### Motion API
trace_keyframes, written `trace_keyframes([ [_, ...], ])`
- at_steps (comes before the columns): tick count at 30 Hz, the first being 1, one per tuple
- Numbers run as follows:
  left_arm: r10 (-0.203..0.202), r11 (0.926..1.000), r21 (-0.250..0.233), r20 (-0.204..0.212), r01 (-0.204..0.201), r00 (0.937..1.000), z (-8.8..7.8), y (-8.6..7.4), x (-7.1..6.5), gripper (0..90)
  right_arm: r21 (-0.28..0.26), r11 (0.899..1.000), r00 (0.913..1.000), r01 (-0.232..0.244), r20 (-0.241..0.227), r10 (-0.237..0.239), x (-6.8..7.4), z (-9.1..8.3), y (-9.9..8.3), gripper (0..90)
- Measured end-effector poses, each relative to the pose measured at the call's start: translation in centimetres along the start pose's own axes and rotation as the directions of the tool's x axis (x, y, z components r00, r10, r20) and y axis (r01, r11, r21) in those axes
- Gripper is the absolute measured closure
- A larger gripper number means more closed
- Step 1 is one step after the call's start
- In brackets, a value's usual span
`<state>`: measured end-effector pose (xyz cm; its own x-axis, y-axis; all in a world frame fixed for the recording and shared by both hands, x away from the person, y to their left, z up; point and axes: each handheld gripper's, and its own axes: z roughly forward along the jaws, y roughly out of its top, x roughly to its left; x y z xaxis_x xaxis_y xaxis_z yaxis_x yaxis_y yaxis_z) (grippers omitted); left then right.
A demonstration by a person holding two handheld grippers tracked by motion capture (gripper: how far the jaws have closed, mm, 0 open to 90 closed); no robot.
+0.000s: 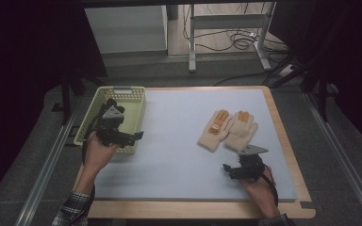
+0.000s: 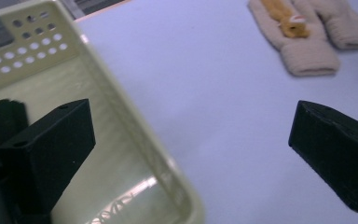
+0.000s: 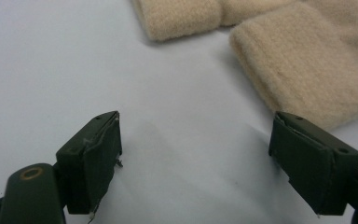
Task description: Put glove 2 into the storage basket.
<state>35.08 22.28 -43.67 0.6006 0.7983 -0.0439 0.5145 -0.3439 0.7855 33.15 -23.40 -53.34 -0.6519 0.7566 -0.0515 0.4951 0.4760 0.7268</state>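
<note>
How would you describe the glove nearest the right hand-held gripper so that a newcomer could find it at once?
On the pale blue mat, look to the right half, where two cream gloves lie side by side. It is the right-hand glove, its cuff just ahead of the right hand-held gripper. The other glove carries a small orange figure; this one doesn't.

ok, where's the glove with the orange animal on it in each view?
High view: the left glove of the pair, right of centre on the grey mat.
Left gripper view: top right, glove cuff toward the camera.
Right gripper view: probably the cuff at top centre.
Shared landmark: the plain glove beside it.
</note>
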Motion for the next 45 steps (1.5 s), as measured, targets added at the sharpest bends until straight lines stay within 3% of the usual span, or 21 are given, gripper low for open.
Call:
trace_keyframes([
  [9,0.045,0.999,-0.012,0.078,-0.044,0.996,1.8,-0.6,-3.7,0.6,0.002,1.0,1.0,-0.001,-0.001,0.001,0.0,0.0,0.0,16.7],
  [14,0.097,0.9952,0.005,0.078,-0.098,0.9922,2.7,-1.4,-5.8,0.5,0.001,1.0,1.0,-0.003,0.0,0.003,0.0,0.0,0.0,16.7],
  [19,0.118,0.9925,0.021,0.083,-0.12,0.9895,3.7,-2.9,-7.3,0.4,0.001,1.0,1.0,-0.003,0.0,0.003,0.0,0.0,0.0,16.8],
  [29,0.09,0.9905,0.098,0.068,-0.096,0.9936,6.3,-7.0,-7.6,0.5,0.001,1.0,1.0,-0.003,0.001,0.003,0.0,0.0,0.0,16.7],
  [33,0.092,0.9869,0.129,0.049,-0.098,0.9946,6.9,-8.1,-7.6,0.6,0.001,1.0,1.0,-0.004,0.001,0.004,0.0,0.0,0.0,16.7],
  [35,0.106,0.9813,0.157,0.043,-0.112,0.9934,7.2,-8.5,-7.8,0.5,0.001,1.0,1.0,-0.004,0.0,0.004,0.0,0.0,0.0,16.7],
  [37,0.096,0.983,0.153,0.047,-0.102,0.9943,7.3,-8.7,-7.7,0.3,0.001,1.0,1.0,-0.003,0.0,0.003,0.0,0.0,0.0,16.7],
  [40,0.042,0.989,0.139,0.073,-0.052,0.9964,7.4,-9.1,-7.3,0.2,0.001,1.0,1.0,-0.003,-0.001,0.003,0.0,0.0,0.0,16.7],
  [45,0.055,0.9882,0.139,0.064,-0.063,0.9965,7.4,-9.1,-7.4,0.8,0.0,1.0,1.0,-0.004,-0.003,0.004,0.0,0.0,0.0,17.0],
])
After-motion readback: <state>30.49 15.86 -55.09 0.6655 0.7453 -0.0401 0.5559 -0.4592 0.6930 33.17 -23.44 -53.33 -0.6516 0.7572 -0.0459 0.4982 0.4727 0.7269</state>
